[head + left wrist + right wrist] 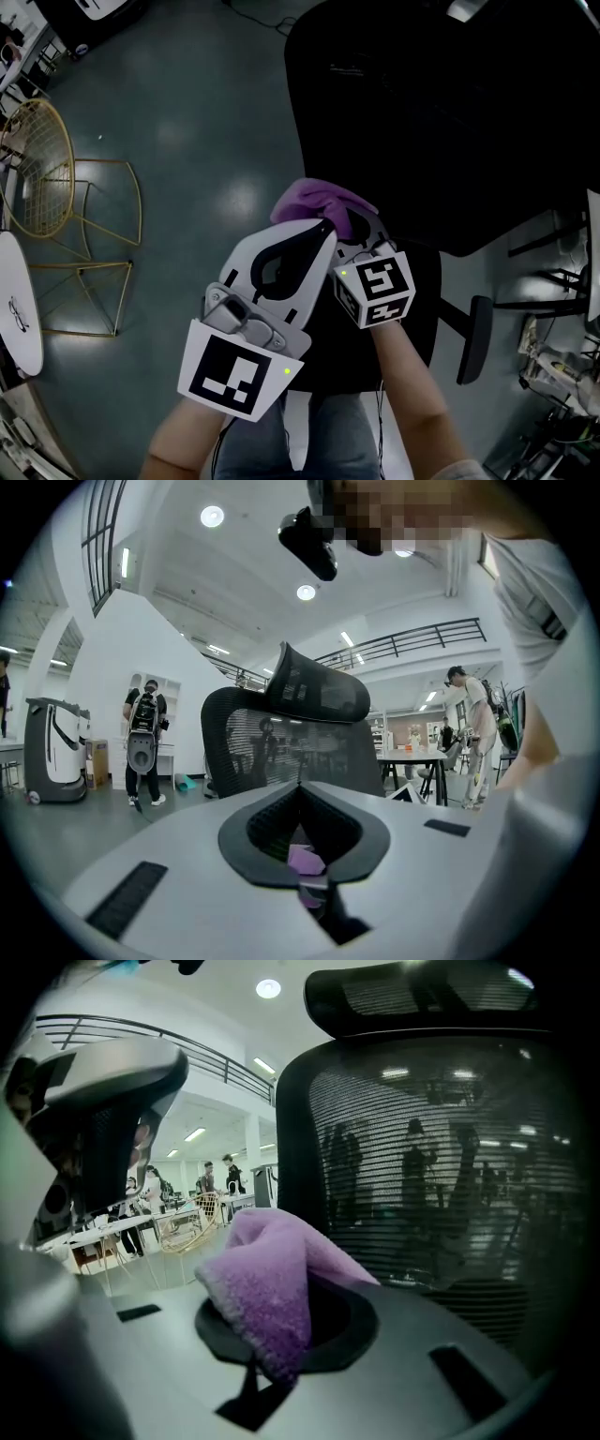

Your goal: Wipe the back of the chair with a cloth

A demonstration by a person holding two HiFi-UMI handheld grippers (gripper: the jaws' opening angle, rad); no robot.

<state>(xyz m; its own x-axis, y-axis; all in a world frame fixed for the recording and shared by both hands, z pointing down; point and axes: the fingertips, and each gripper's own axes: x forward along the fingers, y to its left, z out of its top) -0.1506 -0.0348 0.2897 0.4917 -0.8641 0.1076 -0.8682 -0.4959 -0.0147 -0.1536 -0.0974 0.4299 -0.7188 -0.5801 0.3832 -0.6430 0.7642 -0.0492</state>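
The chair's black mesh back [441,1176] stands upright straight ahead, nearer to the right gripper [356,225], whose jaws are clamped on the purple cloth [272,1283], than to the left gripper [300,787] beside it, whose jaws are together on nothing.

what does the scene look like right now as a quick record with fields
cloth: purple, fluffy, bunched
right gripper: shut on the cloth
left gripper: jaw tips together, beside the right one; a purple scrap shows in the opening behind them
chair back: black mesh, upright, just beyond the cloth
contact: cannot tell whether cloth touches the mesh
nearby: gold wire chair on the floor at left
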